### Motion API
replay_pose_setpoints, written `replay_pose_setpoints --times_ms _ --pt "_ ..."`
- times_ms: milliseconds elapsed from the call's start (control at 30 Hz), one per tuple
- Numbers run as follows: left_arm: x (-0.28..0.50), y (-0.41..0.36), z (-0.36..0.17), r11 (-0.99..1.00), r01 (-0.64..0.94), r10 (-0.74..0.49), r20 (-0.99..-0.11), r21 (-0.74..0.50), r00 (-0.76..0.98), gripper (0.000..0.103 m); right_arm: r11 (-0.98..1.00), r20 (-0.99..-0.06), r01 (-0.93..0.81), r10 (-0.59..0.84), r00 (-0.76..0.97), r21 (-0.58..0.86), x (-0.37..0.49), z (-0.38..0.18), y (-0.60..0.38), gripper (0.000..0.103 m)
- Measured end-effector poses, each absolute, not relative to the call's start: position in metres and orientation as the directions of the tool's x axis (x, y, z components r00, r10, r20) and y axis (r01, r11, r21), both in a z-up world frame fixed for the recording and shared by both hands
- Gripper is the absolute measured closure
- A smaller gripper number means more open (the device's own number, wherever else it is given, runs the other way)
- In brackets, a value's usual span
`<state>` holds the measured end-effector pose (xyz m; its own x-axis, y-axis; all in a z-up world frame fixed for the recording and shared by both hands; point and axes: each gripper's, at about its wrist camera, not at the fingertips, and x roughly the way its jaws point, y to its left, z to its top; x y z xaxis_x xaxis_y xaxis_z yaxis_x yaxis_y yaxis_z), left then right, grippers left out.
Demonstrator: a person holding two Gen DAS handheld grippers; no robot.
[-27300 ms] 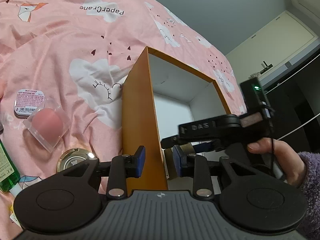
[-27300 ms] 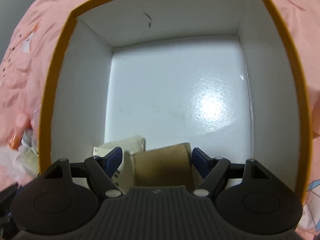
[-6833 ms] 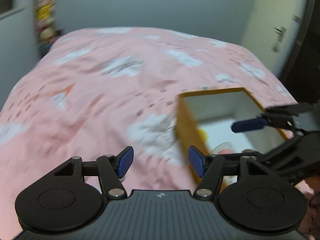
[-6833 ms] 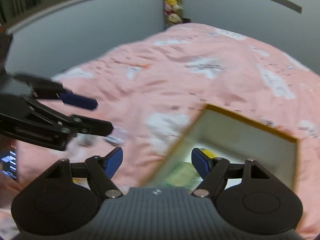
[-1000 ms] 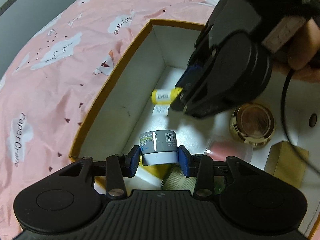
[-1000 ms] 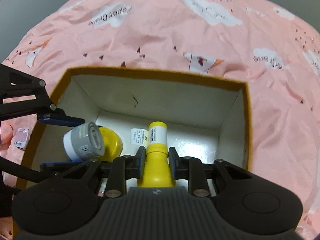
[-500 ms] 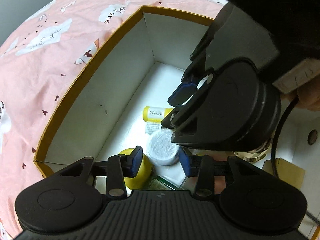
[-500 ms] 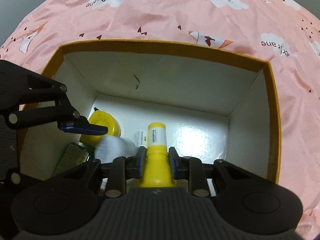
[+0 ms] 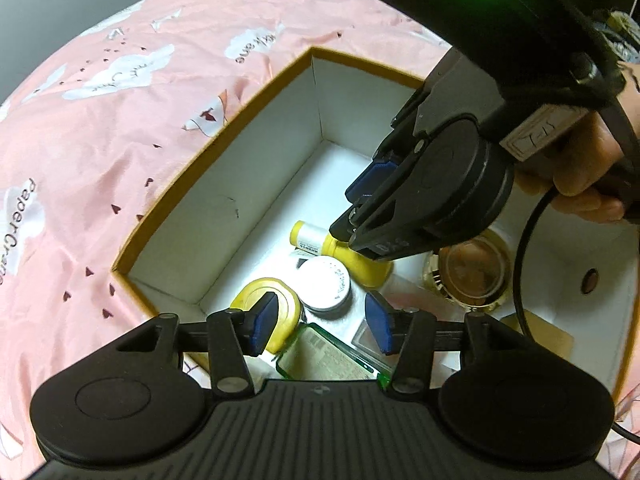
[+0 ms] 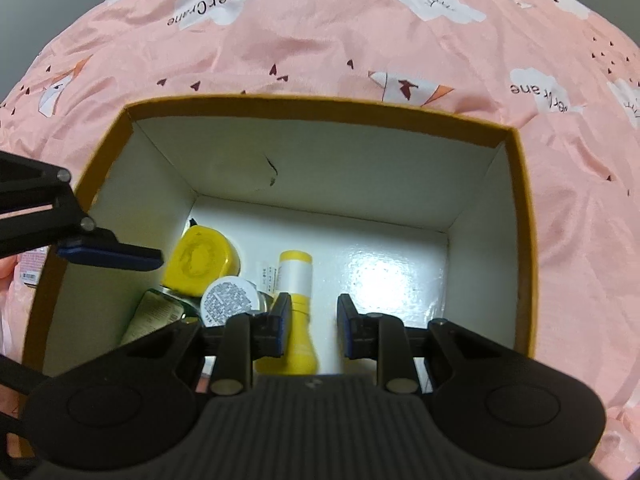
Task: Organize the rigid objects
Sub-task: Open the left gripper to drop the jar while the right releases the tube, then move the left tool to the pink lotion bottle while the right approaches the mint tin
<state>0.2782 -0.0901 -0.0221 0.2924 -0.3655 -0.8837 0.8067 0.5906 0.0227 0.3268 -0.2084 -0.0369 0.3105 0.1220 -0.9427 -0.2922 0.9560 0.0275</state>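
1. The right gripper [image 9: 347, 235] covers the wide end of the yellow bottle [image 9: 316, 240] in the left wrist view. In the right wrist view that bottle's base is cut off by the gripper's own body.
2. The left gripper [image 9: 320, 320] hides the lower part of the green bottle [image 9: 324, 354], and one of its blue pads overlaps the yellow jar [image 9: 286, 304]. A clear case just right of the green bottle is too hidden to name.
3. Counted: two grippers, one orange-rimmed box [image 9: 208, 152], one yellow bottle, one yellow jar, one white-lidded jar [image 9: 325, 285], one green bottle, one gold-lidded jar [image 9: 472, 274] and one brown carton [image 9: 540, 336]. All these objects lie inside the box.
4. Left jaws: opening, fairly wide, with nothing gripped. The white-lidded jar lies on the box floor beyond the pads, touching the yellow jar.
5. Right jaws: only narrowly apart and opening. The yellow bottle lies between them on the box floor at lower centre, with a gap showing at the right-hand pad.
6. Only the left wrist view shows the gold-lidded jar, the carton and the person's hand [image 9: 588, 176] on the right gripper.
7. Only the right wrist view shows the far right corner of the box. It also shows a small tin [image 10: 32, 268] on the pink bedcover [image 10: 320, 40] at the left edge, outside the box.
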Motion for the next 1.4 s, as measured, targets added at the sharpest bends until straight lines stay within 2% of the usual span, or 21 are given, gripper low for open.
replay_pose_setpoints --times_ms 67,233,467,733,767,933,1067,1333,1400 --pt "0.27 -0.079 -0.015 0.596 0.803 -0.378 -0.873 0.026 0.309 0.043 0.955 -0.936 -0.294 0.131 0.326 0.031 0.323 -0.029 -0.207 0.068" --pt "0.246 -0.045 0.014 0.628 0.778 -0.399 -0.846 0.028 0.353 0.043 0.944 -0.908 -0.327 0.174 0.381 0.044 0.301 -0.002 -0.2 0.065" --pt "0.221 0.003 0.055 0.703 0.708 -0.358 -0.828 0.065 0.432 0.043 0.893 -0.846 -0.446 0.281 0.453 0.058 0.263 0.033 -0.166 0.046" --pt "0.186 0.062 0.077 0.783 0.617 -0.311 -0.804 0.086 0.507 0.04 0.806 -0.791 -0.587 0.41 0.455 0.08 0.23 0.059 -0.115 0.04" --pt "0.183 0.069 0.078 0.794 0.602 -0.304 -0.803 0.085 0.513 0.04 0.795 -0.789 -0.599 0.425 0.444 0.092 0.228 0.06 -0.109 0.037" --pt "0.173 0.103 0.069 0.843 0.53 -0.251 -0.808 0.088 0.534 0.04 0.752 -0.782 -0.644 0.484 0.394 0.141 0.217 0.057 -0.077 0.033" --pt "0.165 0.127 0.059 0.87 0.48 -0.202 -0.806 0.114 0.557 0.04 0.729 -0.782 -0.665 0.505 0.365 0.161 0.212 0.05 -0.056 0.025" --pt "0.167 0.173 0.015 0.903 0.42 -0.15 -0.845 0.095 0.514 0.04 0.678 -0.825 -0.73 0.46 0.328 0.088 0.211 0.023 -0.01 0.024" --pt "0.17 0.182 0.003 0.908 0.412 -0.147 -0.86 0.079 0.489 0.037 0.667 -0.835 -0.74 0.45 0.316 0.08 0.214 0.015 0.0 0.024"
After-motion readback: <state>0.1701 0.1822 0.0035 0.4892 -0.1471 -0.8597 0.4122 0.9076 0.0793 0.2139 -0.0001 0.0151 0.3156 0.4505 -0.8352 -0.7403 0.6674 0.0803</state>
